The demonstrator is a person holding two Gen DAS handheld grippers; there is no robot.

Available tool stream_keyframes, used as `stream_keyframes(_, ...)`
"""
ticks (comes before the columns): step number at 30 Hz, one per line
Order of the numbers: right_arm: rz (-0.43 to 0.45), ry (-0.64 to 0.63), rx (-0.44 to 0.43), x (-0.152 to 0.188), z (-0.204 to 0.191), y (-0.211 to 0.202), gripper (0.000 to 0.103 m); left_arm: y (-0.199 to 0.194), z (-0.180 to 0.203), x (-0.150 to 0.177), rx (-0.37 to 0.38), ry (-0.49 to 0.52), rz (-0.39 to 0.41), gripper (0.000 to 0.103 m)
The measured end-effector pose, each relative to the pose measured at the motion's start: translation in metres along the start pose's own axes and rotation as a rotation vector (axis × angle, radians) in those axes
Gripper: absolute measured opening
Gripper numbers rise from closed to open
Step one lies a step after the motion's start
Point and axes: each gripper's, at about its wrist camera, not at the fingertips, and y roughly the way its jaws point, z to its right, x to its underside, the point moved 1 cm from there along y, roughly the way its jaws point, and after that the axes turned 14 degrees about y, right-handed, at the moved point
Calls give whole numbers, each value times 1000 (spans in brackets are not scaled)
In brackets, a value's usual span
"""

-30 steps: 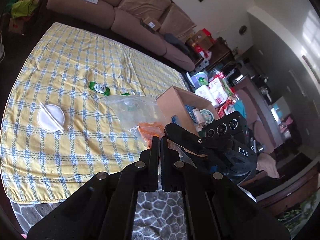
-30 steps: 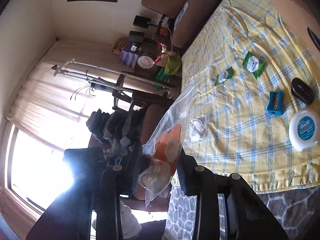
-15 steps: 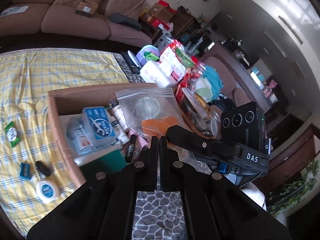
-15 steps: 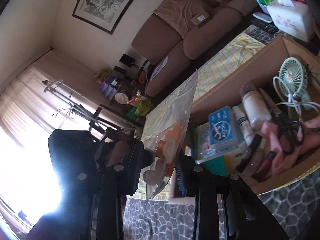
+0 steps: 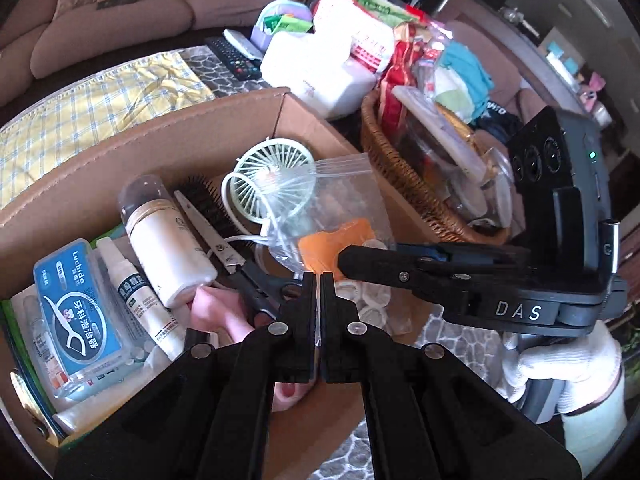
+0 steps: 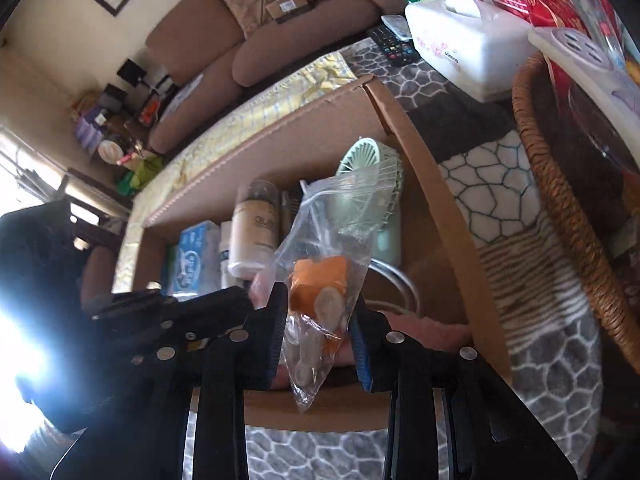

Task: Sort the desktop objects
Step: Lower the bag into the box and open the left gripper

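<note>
A clear zip plastic bag (image 5: 340,208) with an orange piece and round pale pads inside hangs over the open cardboard box (image 5: 160,136). My left gripper (image 5: 316,292) is shut on the bag's thin lower edge. My right gripper (image 6: 320,312) is shut on the bag (image 6: 324,264) around its filled part, with a white-gloved hand (image 5: 560,364) behind it. In the right wrist view the left gripper (image 6: 224,304) shows as a dark shape beside the bag. The box (image 6: 280,128) holds a mint fan (image 5: 272,176), a white bottle (image 5: 168,240), scissors (image 5: 224,248) and a blue floss-pick case (image 5: 76,300).
A wicker basket (image 5: 404,184) full of packets stands right of the box. Behind it are a white tissue box (image 6: 468,48) and a remote control (image 5: 236,60). The yellow checked cloth (image 5: 80,112) lies left of the box, a brown sofa (image 6: 248,36) beyond.
Both grippers have swung with the bag from above the yellow cloth to above the cardboard box. The box's contents now fill both views. Both grips look unchanged.
</note>
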Motion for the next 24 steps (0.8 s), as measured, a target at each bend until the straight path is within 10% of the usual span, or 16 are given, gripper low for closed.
stream_keyframes(10,59,-51,89,16,-11,-18,32,-39,-12,15,-70,29,6,12)
stream_keyframes(12,69,-42,54,19,-18,-27,32,-59,-12,22,-84,44,23,21)
stream_keyframes(14,83,-60,10,25,-33,-37,34,-82,-14,34,-97,48,53,60)
stream_keyframes(17,104,-95,-47,36,-65,-48,73,-113,-21,57,-94,35,90,103)
stream_keyframes(20,109,-155,-96,52,-98,-48,103,-137,-30,78,-106,16,105,103)
stream_keyframes(24,102,-222,-64,75,-136,-38,103,-167,-43,108,-145,-16,123,103)
